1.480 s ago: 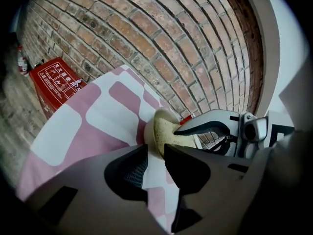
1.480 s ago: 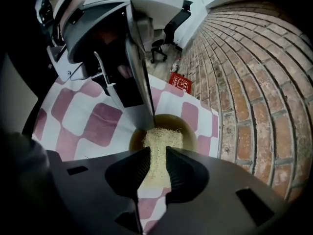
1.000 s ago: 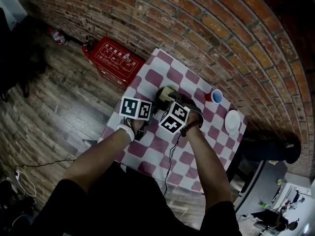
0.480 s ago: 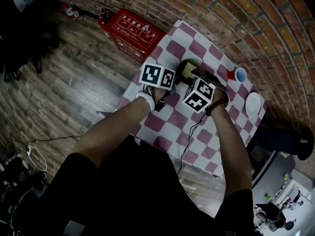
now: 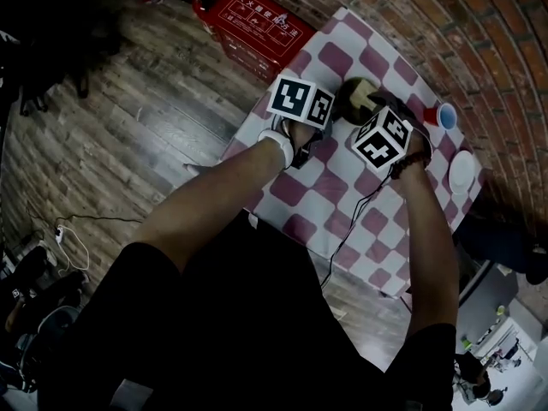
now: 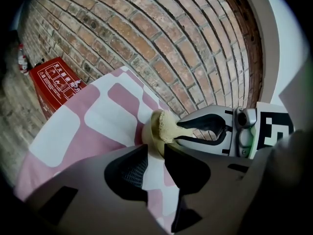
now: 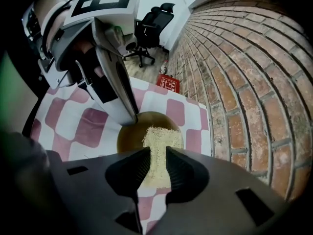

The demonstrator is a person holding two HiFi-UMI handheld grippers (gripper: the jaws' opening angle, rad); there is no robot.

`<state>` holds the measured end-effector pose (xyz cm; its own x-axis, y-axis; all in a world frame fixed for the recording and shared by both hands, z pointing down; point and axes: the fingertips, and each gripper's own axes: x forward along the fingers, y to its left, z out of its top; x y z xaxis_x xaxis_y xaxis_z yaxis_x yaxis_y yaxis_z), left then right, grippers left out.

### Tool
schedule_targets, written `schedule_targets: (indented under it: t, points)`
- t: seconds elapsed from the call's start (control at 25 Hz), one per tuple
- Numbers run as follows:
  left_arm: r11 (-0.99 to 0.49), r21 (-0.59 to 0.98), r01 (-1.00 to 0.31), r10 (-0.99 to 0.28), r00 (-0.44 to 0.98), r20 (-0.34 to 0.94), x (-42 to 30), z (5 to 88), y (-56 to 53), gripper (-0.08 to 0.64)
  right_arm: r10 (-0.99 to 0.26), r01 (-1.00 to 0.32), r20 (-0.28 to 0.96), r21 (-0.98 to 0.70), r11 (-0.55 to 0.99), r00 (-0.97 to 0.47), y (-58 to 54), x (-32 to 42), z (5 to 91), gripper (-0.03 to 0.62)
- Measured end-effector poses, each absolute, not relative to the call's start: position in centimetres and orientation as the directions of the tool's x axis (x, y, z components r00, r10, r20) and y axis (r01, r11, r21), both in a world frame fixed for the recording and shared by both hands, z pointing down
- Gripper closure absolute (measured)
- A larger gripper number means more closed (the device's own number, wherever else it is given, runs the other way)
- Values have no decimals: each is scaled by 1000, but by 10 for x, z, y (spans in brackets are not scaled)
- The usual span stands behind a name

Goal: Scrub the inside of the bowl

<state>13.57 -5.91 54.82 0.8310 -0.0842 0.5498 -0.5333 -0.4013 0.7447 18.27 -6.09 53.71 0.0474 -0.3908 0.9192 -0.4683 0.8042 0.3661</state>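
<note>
A brown bowl stands on the pink-and-white checked table; in the head view the bowl lies between the two marker cubes. My right gripper is shut on a yellow scrub pad that presses into the bowl's inside. My left gripper is shut on the bowl's near rim. From the left gripper view the pad shows at the rim, held by the right gripper's fingers. In the right gripper view the left gripper's finger reaches down to the rim.
A red cup and a white plate sit on the table's far right. A brick wall runs along the table's back edge. A red box stands on the wooden floor to the left.
The head view has swung, so the table now sits higher and further right. Both grippers stay at the bowl, with the pad still inside it.
</note>
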Motion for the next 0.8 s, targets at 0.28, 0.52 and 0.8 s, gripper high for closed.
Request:
schedule_targets:
  t: [0.28,0.52,0.8]
  points:
    - [-396,749,-532,-84,833,547,133,547,-58,445,-371,-391,927,359,847,49,-45,176,541,482]
    - [-396,748,-532,-81,832,549,135,547,-56,446,-371,-470,929,327,820,-2,-50,165,543,482]
    - [-390,751,-533,-81,832,548,135,547,-57,446,-430,-541,903,369,755,15,-63,184,531,482]
